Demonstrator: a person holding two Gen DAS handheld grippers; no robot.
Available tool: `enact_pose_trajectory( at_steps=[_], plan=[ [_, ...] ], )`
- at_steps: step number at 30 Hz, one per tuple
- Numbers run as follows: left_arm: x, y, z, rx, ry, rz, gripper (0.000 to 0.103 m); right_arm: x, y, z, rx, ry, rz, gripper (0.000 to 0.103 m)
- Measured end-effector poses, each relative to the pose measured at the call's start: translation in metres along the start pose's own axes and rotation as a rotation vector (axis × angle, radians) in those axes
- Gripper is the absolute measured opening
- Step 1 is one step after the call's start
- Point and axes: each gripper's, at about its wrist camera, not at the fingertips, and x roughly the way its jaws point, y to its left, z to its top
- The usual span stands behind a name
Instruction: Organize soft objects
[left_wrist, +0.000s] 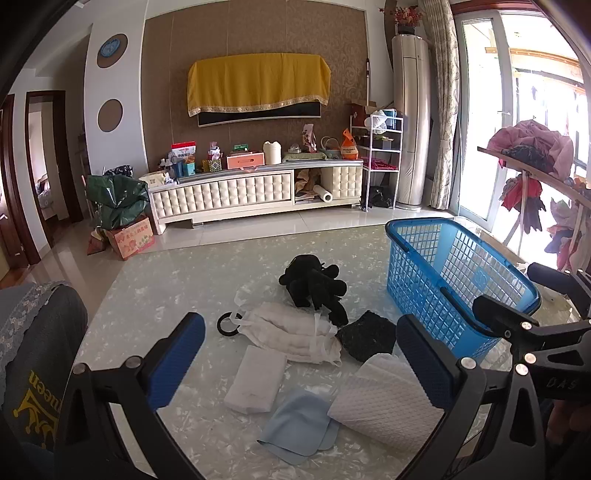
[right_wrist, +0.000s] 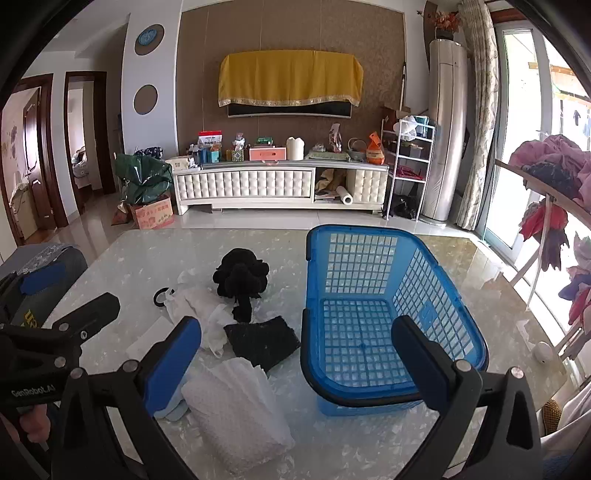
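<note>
Both grippers hang above the near edge of the marbled table, and neither one is touching anything. The left gripper has its 2 blue-padded fingers spread wide apart, with nothing between them but the cloths lying below. The right gripper is just as wide open, its fingers held over the gap between the cloths and the basket. The blue plastic basket sits on the right half of the table, upright, and only its lattice floor shows inside. All the soft things lie in a loose cluster to its left. Farthest back is a black plush toy; its lower end rests against a folded white cloth bundle. A small black ring lies at the left end of that bundle, touching a white loop of it. Just right of the bundle is a dark, textured square cloth, close beside the basket wall. Nearer the grippers are a flat white folded towel, a pale blue cloth partly tucked under a white embossed cloth, and that embossed cloth overlaps the near edge of the dark square. A grey garment with yellow lettering hangs at the table's left edge.
</note>
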Motion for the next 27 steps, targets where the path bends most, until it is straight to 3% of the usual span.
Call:
enact_pose_trajectory(
  at_steps=[27],
  plan=[
    [-0.0017,-0.0045,0.0015,0.031,0.001,0.000,0.103,-0.0025,-0.0045,0.0010,0.002,0.012,0.009,0.103]
  ],
)
